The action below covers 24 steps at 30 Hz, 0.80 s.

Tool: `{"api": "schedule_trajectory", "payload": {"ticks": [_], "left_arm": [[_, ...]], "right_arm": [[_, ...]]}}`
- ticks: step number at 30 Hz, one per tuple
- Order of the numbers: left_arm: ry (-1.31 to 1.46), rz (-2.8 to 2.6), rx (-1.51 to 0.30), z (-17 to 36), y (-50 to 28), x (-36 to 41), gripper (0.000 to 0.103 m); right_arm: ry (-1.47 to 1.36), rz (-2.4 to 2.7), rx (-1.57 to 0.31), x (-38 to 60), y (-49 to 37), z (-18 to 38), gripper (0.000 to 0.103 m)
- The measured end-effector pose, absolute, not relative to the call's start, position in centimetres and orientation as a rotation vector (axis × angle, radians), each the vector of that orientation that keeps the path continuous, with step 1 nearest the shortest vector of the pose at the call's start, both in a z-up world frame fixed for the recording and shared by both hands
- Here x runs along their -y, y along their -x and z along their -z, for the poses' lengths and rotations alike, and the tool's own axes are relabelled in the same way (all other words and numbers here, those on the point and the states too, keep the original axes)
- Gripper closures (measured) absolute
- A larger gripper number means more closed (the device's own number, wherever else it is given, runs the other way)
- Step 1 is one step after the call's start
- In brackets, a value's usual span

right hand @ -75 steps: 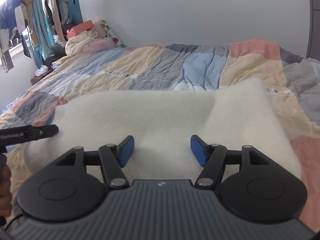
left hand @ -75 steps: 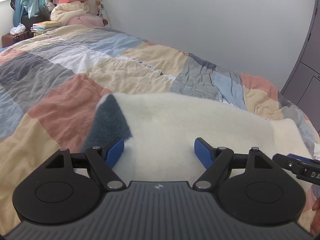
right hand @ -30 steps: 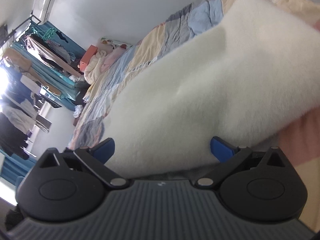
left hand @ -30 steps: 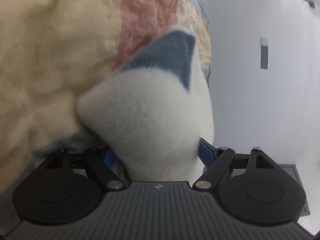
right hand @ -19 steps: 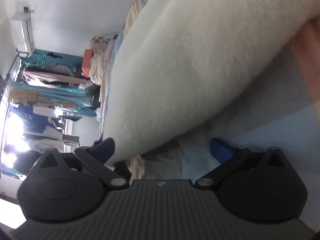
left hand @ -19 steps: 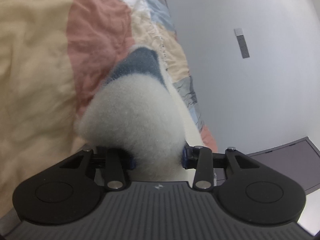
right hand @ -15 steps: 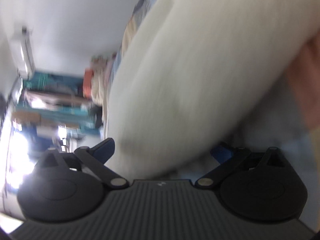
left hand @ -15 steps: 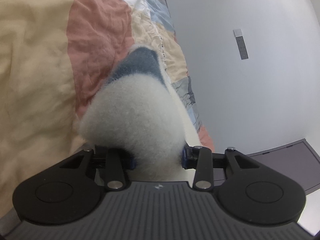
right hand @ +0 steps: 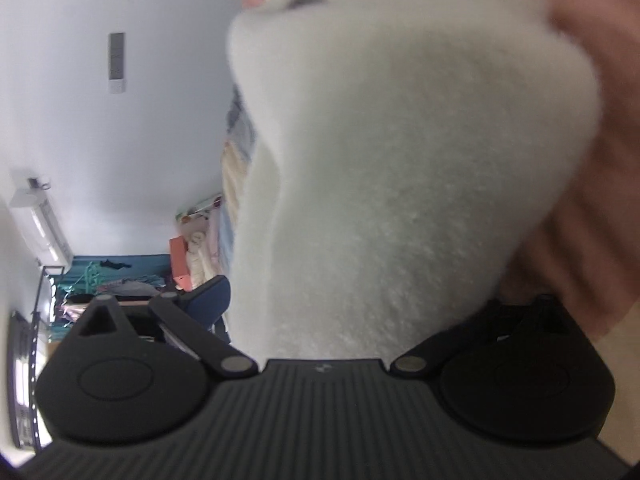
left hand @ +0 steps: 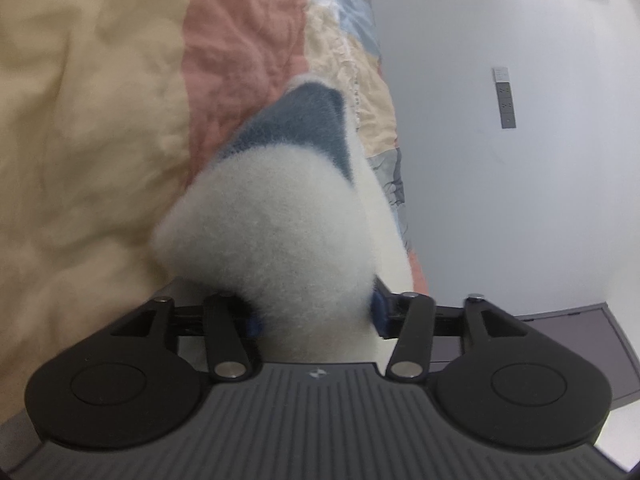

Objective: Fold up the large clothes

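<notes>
Fleece garment (left hand: 280, 240): left tongs (left hand: 314, 316), just reopening slightly, still clamp its corner; right tongs (right hand: 360, 312) have rolled, jaws apart around it.

Both views rolled sideways. Bed w/ patchwork quilt (left hand: 100, 120), patches cream, salmon, pale blue, grey, heavily creased. Plain white wall (left hand: 520, 200) beside bed; grey socket strip (left hand: 507, 106) on it. Dark grey cabinet door (left hand: 580, 344) near. Right view: AC unit (right hand: 42, 226), clothes rack (right hand: 116, 288) w/ teal garments, orange box (right hand: 178, 252), bright window (right hand: 20, 376) far end.
</notes>
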<state>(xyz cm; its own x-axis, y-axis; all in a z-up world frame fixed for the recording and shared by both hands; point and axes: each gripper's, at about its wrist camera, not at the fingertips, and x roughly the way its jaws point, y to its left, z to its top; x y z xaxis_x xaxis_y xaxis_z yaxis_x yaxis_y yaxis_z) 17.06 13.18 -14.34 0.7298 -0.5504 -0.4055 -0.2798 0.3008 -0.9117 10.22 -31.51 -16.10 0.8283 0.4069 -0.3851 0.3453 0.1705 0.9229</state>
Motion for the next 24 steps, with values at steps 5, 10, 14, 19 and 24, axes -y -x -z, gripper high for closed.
{"api": "schedule_trajectory", "payload": {"ticks": [5, 10, 14, 19, 24], "left_arm": [[1.347, 0.202, -0.81, 15.4, -17.4, -13.3, 0.023], [1.364, 0.176, -0.835, 15.9, -18.1, -13.6, 0.02], [1.364, 0.168, -0.831, 16.1, -18.9, -13.6, 0.02], [1.349, 0.138, -0.797, 16.1, -19.8, -13.5, 0.022], [1.278, 0.132, -0.78, 15.6, -20.5, -13.4, 0.039]], "right_arm": [[-1.36, -0.122, -0.592, 30.9, -10.1, 14.5, 0.0], [-1.404, -0.105, -0.603, 31.8, -9.8, 15.8, 0.0], [-1.426, -0.066, -0.626, 32.0, -9.8, 16.9, 0.0], [-1.418, -0.017, -0.653, 31.9, -9.9, 17.7, 0.001], [-1.406, 0.028, -0.667, 32.4, -10.5, 17.9, 0.007]]}}
